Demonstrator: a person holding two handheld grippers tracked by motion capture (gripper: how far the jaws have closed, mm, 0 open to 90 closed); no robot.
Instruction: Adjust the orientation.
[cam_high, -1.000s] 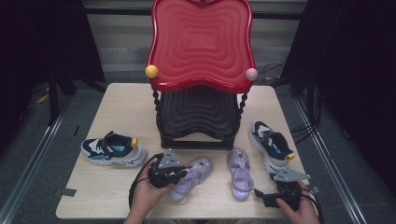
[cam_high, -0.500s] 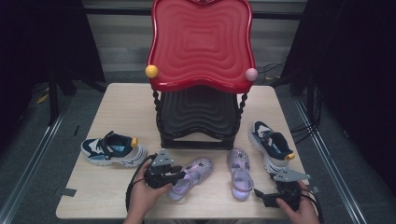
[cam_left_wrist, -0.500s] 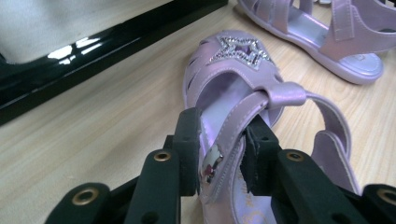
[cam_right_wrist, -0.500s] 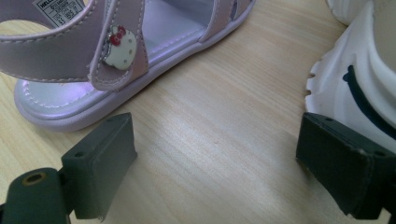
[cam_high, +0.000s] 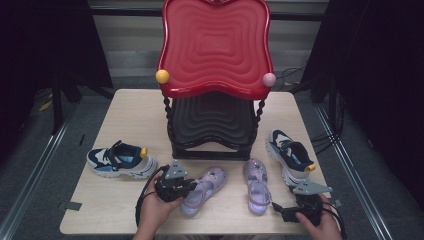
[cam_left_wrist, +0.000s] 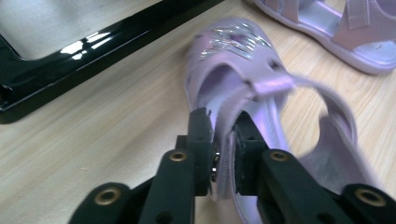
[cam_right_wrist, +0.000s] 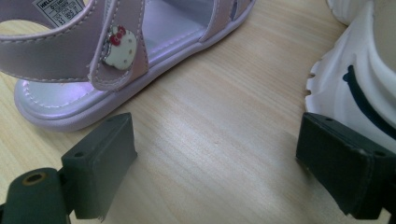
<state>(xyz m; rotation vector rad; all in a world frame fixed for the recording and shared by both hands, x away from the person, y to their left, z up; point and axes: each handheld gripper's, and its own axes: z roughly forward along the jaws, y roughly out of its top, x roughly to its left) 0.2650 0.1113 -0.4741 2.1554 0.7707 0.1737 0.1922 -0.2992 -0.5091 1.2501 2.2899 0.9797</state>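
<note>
Nearest to us, our left tool (cam_left_wrist: 223, 140) has just been closing, and its jaws now pinch the side wall of the left lilac sandal (cam_high: 202, 188), with the strap material squeezed between the pads. Compared with a second ago, that sandal looks swung a little, its toe now aimed more toward the black rack base, so we judge the grip has taken hold and the shoe is ready to be lifted or dragged. It lies on the counter (cam_high: 125, 115), just in front of the black lower tier (cam_high: 212, 125) of the shoe rack.

Our right tool (cam_right_wrist: 215, 158) rests low at the near right edge, jaws wide apart with bare wood between them; it holds nothing. The right lilac sandal (cam_high: 257, 185) lies just beside it, and the dark blue trainer (cam_high: 290, 155) sits close on the other side.

Farther out, a second trainer (cam_high: 120, 160) waits at the left, well apart from the sandals. Beyond, the red upper shelf (cam_high: 215, 47) tilts up, empty. We think the sandals go on the rack next.
</note>
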